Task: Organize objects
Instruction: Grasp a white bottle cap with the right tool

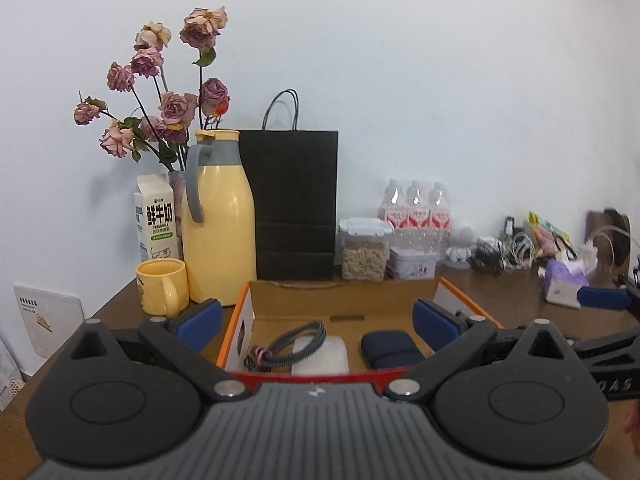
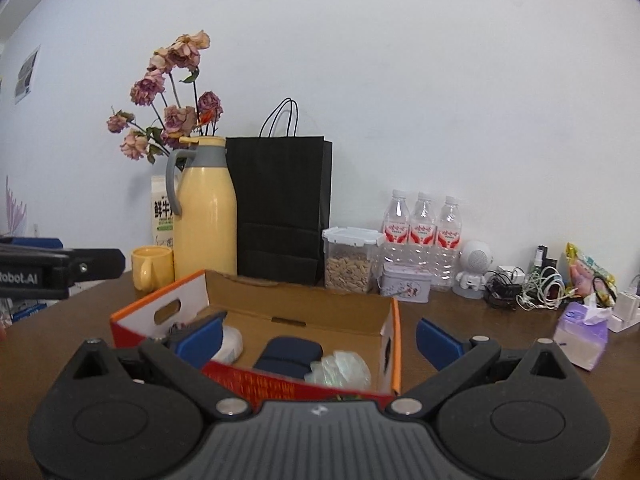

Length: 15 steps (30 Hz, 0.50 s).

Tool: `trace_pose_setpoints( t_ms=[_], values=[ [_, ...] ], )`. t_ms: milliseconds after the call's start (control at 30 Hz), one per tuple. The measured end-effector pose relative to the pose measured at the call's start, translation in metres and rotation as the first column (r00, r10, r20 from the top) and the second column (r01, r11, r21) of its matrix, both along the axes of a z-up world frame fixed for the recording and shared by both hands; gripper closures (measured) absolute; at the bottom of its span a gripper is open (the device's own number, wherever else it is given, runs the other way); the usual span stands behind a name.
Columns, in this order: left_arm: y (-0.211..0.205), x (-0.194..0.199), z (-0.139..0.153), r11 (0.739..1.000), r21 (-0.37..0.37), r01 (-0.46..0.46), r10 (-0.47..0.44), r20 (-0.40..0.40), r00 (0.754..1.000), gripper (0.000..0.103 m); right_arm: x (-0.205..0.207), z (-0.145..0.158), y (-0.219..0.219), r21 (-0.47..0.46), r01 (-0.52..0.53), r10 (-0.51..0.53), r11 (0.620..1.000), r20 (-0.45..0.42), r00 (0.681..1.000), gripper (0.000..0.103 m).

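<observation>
Left gripper [image 1: 318, 326], right gripper [image 2: 319, 340]: both spread wide, empty, above orange cardboard box [image 1: 236, 320] on brown table [image 1: 520, 300]. Inside box: braided cable [image 1: 288, 342], navy pouch [image 1: 390, 350]. Behind: yellow mug [image 1: 162, 286], yellow thermos [image 1: 220, 220], black paper bag [image 1: 294, 204], water bottles [image 2: 422, 224] against wall.

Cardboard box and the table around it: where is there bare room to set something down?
Bare wood lies right of the cardboard box, up to the tissue pack, and left of it, below the yellow mug. Inside, the far strip of floor beyond the dark pouch is free. The back edge is crowded: thermos, black bag, bottles, cables.
</observation>
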<state>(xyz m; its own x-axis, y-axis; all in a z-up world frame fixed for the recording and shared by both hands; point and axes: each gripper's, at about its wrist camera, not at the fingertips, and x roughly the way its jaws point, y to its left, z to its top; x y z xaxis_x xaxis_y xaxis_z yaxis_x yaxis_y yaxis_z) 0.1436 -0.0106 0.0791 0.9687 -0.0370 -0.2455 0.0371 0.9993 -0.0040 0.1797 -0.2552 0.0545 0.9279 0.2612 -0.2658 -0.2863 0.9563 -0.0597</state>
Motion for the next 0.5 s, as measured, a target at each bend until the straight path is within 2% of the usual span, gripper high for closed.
trace_pose_setpoints(
  t_ms=[267, 500],
  values=[
    [0.008, -0.025, -0.019, 1.0, 0.008, -0.006, 0.006, -0.067, 0.998, 0.0, -0.033, -0.017, -0.018, -0.033, 0.019, -0.02, 0.999, -0.048, 0.999, 0.0],
    [0.025, -0.037, -0.04, 0.999, -0.008, -0.038, 0.037, -0.133, 0.99, 0.0, -0.048, -0.043, -0.04, -0.056, 0.059, -0.066, 0.997, -0.136, 0.989, 0.0]
  ],
)
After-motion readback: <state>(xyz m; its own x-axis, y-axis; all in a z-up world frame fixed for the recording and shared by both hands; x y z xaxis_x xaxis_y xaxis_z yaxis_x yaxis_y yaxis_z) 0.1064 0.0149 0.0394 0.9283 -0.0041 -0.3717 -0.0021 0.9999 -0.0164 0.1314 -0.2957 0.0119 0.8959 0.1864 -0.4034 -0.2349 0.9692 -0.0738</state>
